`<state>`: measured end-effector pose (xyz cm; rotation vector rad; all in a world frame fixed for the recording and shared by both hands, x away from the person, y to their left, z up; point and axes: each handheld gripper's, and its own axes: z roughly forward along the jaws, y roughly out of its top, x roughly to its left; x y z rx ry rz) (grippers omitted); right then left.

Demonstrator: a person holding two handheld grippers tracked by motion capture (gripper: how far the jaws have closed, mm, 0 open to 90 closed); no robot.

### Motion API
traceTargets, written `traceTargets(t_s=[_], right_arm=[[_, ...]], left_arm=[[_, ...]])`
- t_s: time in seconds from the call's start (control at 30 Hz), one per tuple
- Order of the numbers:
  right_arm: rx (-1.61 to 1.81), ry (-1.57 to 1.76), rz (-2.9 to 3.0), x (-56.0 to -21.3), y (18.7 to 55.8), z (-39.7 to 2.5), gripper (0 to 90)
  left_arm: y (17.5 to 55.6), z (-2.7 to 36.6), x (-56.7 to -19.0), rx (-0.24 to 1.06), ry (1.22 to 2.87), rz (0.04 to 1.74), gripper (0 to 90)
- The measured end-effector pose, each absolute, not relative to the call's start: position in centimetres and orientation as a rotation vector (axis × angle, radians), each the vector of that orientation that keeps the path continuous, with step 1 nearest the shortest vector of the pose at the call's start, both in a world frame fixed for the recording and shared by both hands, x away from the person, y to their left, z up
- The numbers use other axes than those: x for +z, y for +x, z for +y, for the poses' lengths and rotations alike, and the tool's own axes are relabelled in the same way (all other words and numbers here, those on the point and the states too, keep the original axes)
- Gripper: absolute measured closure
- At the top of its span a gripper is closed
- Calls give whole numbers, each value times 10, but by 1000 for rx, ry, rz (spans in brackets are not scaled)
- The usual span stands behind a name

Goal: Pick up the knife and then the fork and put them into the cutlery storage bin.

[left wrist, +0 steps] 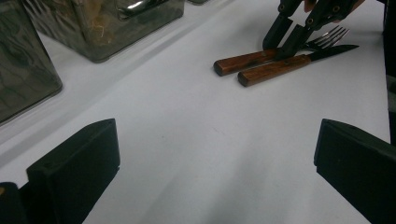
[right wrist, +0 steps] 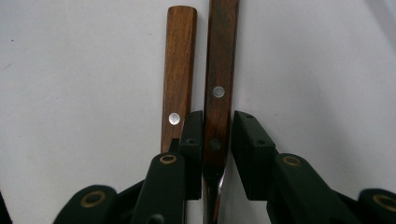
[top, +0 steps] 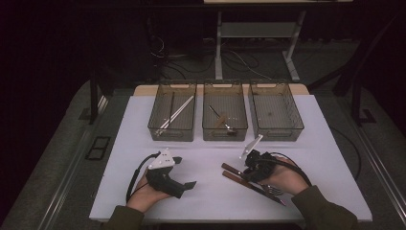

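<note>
In the high view the right tool and the hand behind it cover the middle of two wooden-handled pieces of cutlery, so only the handle ends to its left and a bit of metal near the wrist can be made out there. The right gripper view is clearer: its jaws straddle one wooden handle, dark brown with round metal rivets. The left pad is against the handle and the right pad stands a sliver off it, so the jaws are nearly closed but not yet pinching. Just left of that jaw lies the second handle, lighter and flat-ended, partly hidden under the jaw; what each handle carries is cut off at the bottom edge. The left gripper view settles that: beyond the left tool's widely spread jaws, well ahead and to the right, the right tool stands over a fork with tines showing and a knife with a dark blade, lying side by side and touching on the smooth white bench. The left tool rests on the bench, well apart from the cutlery. Ahead of both tools stand three translucent grey bins; their contents are thin and hard to identify.
</note>
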<state>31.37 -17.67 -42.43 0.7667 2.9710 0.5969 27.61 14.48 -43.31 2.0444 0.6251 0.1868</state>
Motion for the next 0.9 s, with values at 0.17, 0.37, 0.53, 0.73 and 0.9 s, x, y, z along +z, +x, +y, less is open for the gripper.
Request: traceTargets(t_s=[0.17,0.37,0.53,0.73,0.9], right_arm=[[489,787,3010,-421,319,-168,733],[295,801,3068,-419,328,-153,736],[114,787,3087,-418,334,-138,765],[128,762,3084,-417,333,-139,770],[257,772,3070,-413,331,-151,770]], left_arm=[[276,144,-433,186,2049,624,0],[276,144,-433,186,2049,623,0],[276,144,-433,186,2051,620,0],[276,145,-433,188,2054,619,0],[276,145,-433,189,2053,620,0]])
